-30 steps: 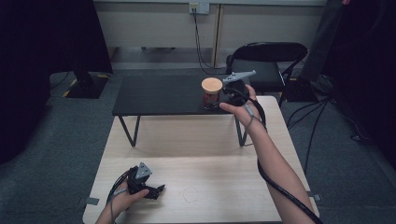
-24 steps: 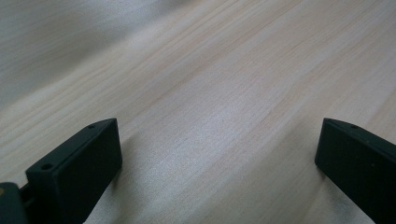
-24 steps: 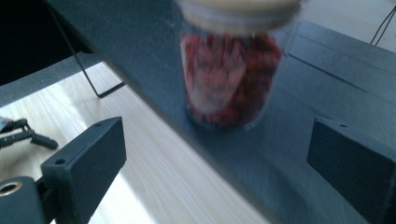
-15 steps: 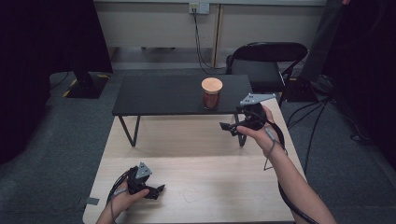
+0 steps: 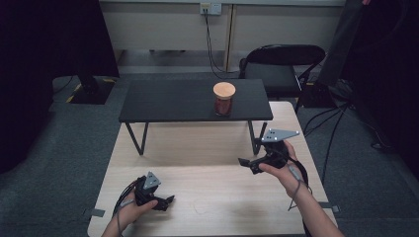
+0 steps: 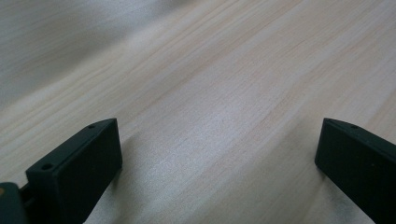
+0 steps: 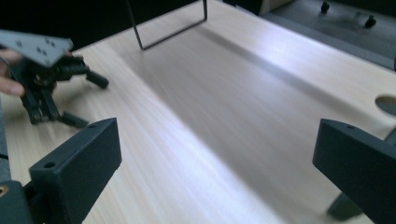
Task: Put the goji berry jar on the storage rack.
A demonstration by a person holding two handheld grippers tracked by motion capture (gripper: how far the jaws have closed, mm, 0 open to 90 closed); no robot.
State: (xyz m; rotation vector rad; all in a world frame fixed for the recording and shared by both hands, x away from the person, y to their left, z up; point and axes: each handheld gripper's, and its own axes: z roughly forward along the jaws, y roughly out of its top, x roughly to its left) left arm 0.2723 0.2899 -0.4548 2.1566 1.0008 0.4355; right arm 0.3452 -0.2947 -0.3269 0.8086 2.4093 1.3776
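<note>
A reddish jar with a round wooden lid point(image 5: 224, 100) stands on a low black stand point(image 5: 173, 106) at the far part of the pale wooden table point(image 5: 207, 148). My right gripper point(image 5: 248, 166) hovers over the table's right side, in front of the stand and well apart from the jar. Its jaws have just been opening, and in the right gripper view point(image 7: 219, 135) they stand wide with nothing between them. My left gripper point(image 5: 165, 202) rests low at the table's near left, open over bare wood point(image 6: 219, 135). It also appears in the right gripper view point(image 7: 88, 102).
A black folding chair point(image 5: 276, 69) stands behind the table on the right, with cables point(image 5: 336, 123) trailing over the grey carpet beside it. The stand's thin metal legs point(image 5: 136, 138) rest on the wood. A round hole point(image 7: 387, 105) is cut into the tabletop.
My right gripper has drawn back from the jar toward the near side and sunk lower, its jaws spreading wider. The jar stays on the stand. The left gripper has not moved.
</note>
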